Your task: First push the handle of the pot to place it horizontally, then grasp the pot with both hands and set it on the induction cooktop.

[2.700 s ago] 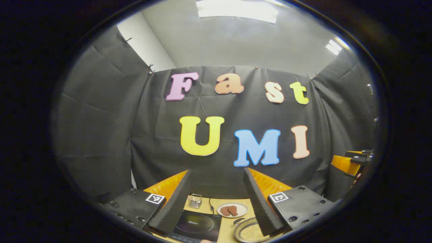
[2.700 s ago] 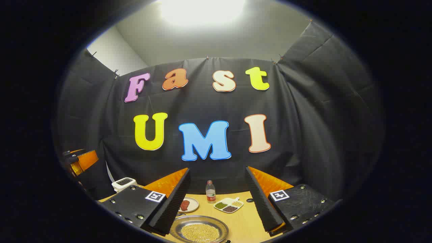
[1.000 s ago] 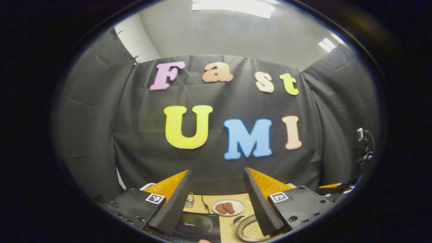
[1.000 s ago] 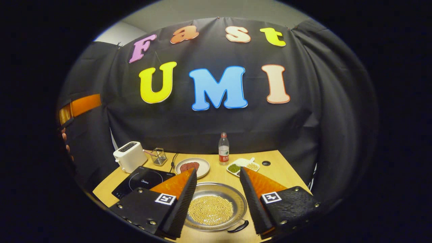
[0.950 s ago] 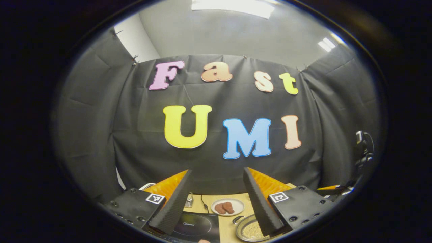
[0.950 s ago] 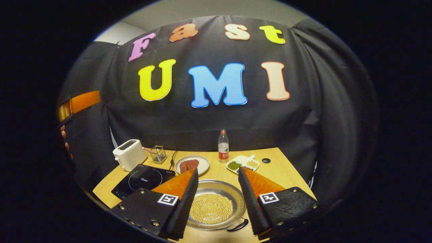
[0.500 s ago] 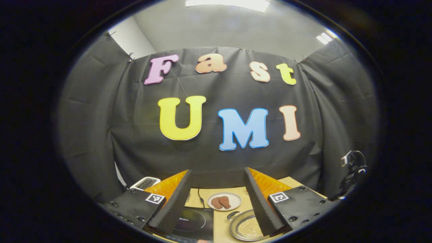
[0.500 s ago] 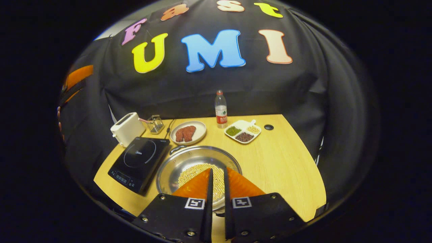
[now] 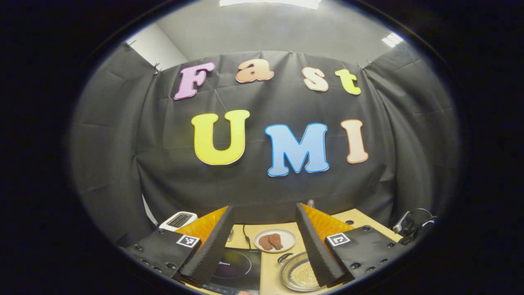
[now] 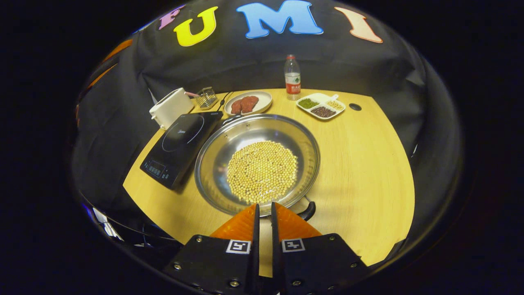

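At the bottom centre of the right gripper view, the right gripper (image 10: pixel 263 207) has its fingers drawn nearly together with only a thin slit between them and nothing held. Its tips sit just at the near rim of the pot (image 10: pixel 257 164), beside the near handle (image 10: pixel 307 211), a dark loop at the lower right of the rim.

The pot is a wide, shallow metal pan in the middle of the frame, with a bed of pale beans (image 10: pixel 262 171) in it. It looks stiff and smooth-walled, probably slippery, and the loose load (it would roll if tipped) calls for a level lift by the two handles.

The far handle (image 10: pixel 230 119) shows at the upper left of the rim, so the handle axis runs diagonally, lower right to upper left. The induction cooktop (image 10: pixel 182 143) lies just left of the pot.

In the left gripper view, the left gripper (image 9: pixel 262 237) hangs spread wide and empty above the cooktop.
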Demonstrator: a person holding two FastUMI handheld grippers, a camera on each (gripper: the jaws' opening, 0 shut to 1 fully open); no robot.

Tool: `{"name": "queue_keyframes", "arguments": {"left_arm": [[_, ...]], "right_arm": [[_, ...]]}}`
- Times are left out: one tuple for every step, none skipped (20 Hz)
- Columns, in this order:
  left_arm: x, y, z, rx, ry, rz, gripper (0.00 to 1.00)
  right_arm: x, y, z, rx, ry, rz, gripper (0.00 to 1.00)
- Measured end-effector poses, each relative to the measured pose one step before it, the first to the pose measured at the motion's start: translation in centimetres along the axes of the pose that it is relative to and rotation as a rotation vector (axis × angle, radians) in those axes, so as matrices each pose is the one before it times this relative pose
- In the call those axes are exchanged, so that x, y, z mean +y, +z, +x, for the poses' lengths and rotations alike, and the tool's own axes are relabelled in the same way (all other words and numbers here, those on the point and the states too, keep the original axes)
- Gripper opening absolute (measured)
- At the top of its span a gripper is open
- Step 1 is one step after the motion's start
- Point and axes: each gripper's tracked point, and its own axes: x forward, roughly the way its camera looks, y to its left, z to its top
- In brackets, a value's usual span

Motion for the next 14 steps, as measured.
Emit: {"name": "queue_keyframes", "arguments": {"left_arm": [[0.201,-0.315,-0.013,0.00453,0.00446,-0.00271,0.99],[0.092,-0.024,0.089,0.00418,0.00416,-0.00336,0.97],[0.281,-0.220,0.021,0.00527,0.00451,-0.00203,0.99],[0.263,-0.049,0.023,0.00454,0.00423,-0.00042,0.97],[0.279,-0.188,-0.037,0.00142,0.00625,0.00121,0.97],[0.300,0.102,-0.042,-0.00006,0.00725,0.00182,0.96],[0.338,-0.111,-0.060,-0.00126,0.00673,-0.00078,0.96],[0.288,0.080,-0.093,-0.00074,0.00565,-0.00099,0.96],[0.322,-0.177,-0.110,0.00064,0.00636,-0.00010,0.96],[0.334,-0.085,0.068,0.00203,0.00685,0.00041,0.95],[0.369,-0.043,0.029,0.00096,0.00636,-0.00096,0.96],[0.288,-0.030,0.016,0.00120,0.00469,-0.00201,0.95],[0.341,-0.093,-0.243,-0.00118,0.00539,-0.00083,0.96],[0.226,0.095,0.059,0.00049,0.00464,-0.00092,0.98]], "right_arm": [[0.163,-0.463,0.381,0.01968,0.00678,-0.00421,0.13],[0.074,-0.559,0.497,0.02197,0.00087,-0.00491,0.13],[0.095,-0.358,0.391,0.02064,0.00193,-0.00153,0.13],[0.201,-0.499,0.327,0.02047,0.00463,0.00041,0.13],[0.032,-0.265,0.239,0.01700,-0.00019,0.00126,0.13],[0.131,-0.354,0.304,0.01553,0.00337,-0.00169,0.13],[0.227,-0.195,0.259,0.01548,0.00473,-0.00205,0.13],[0.064,-0.290,0.182,0.01545,0.00363,-0.00225,0.14],[0.129,-0.206,0.330,0.01555,0.00647,-0.00163,0.13],[0.105,-0.318,0.265,0.01291,-0.00033,-0.00079,0.13],[-0.036,-0.082,0.152,0.01140,-0.00310,0.00000,0.13],[-0.096,-0.100,0.223,0.00995,-0.00889,0.00148,0.13],[-0.179,0.024,0.164,0.00386,-0.00622,0.00327,0.13],[-0.267,-0.220,0.297,0.00759,-0.00952,0.00471,0.14]]}}
